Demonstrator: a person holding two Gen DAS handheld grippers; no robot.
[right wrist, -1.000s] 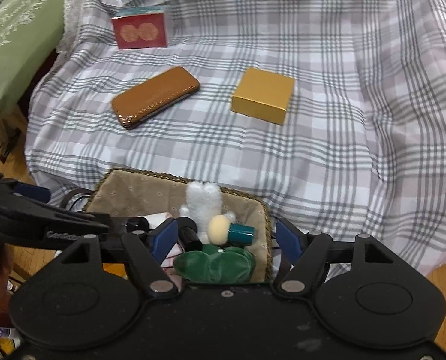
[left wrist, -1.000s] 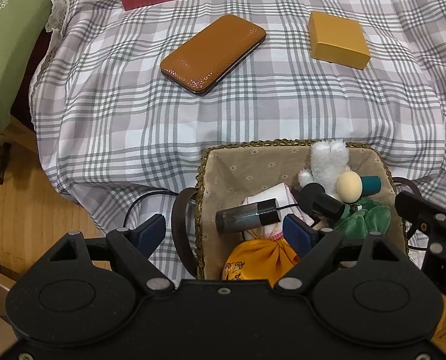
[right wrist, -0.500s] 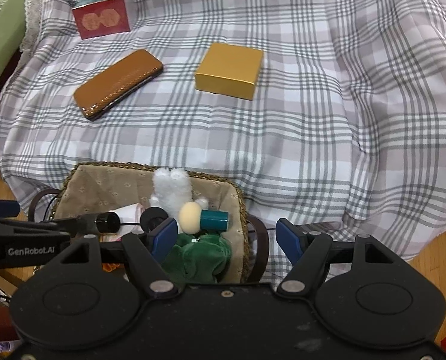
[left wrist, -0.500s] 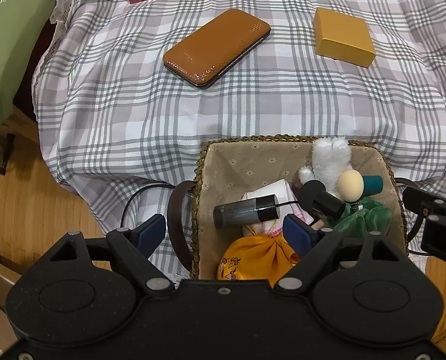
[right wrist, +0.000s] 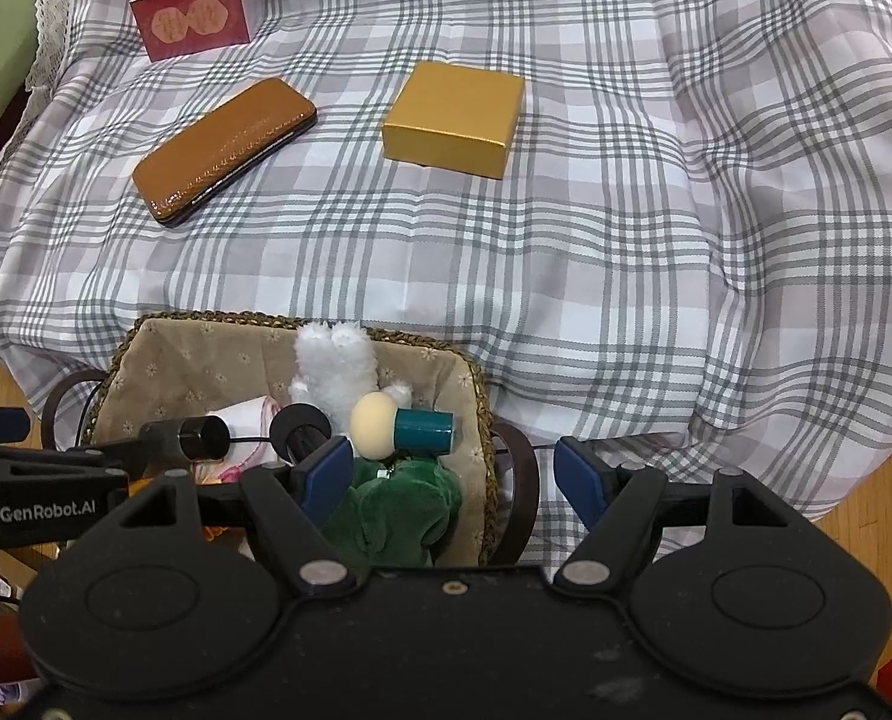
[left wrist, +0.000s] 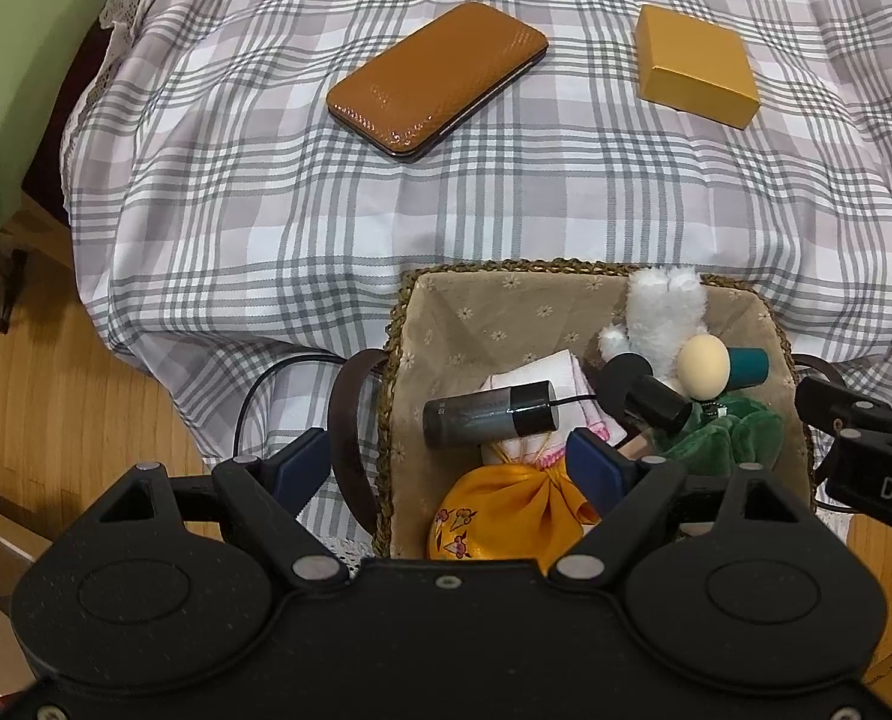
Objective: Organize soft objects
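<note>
Both the left gripper (left wrist: 449,465) and right gripper (right wrist: 449,471) hang released over the basket (right wrist: 206,319), so each should descend slowly onto one soft toy (right wrist: 335,369)

A white plush (left wrist: 662,315) stands upright at the basket's (left wrist: 506,285) far side. A green plush (left wrist: 728,435) and a knotted yellow pouch (left wrist: 506,510) lie nearer — all inside.
</note>
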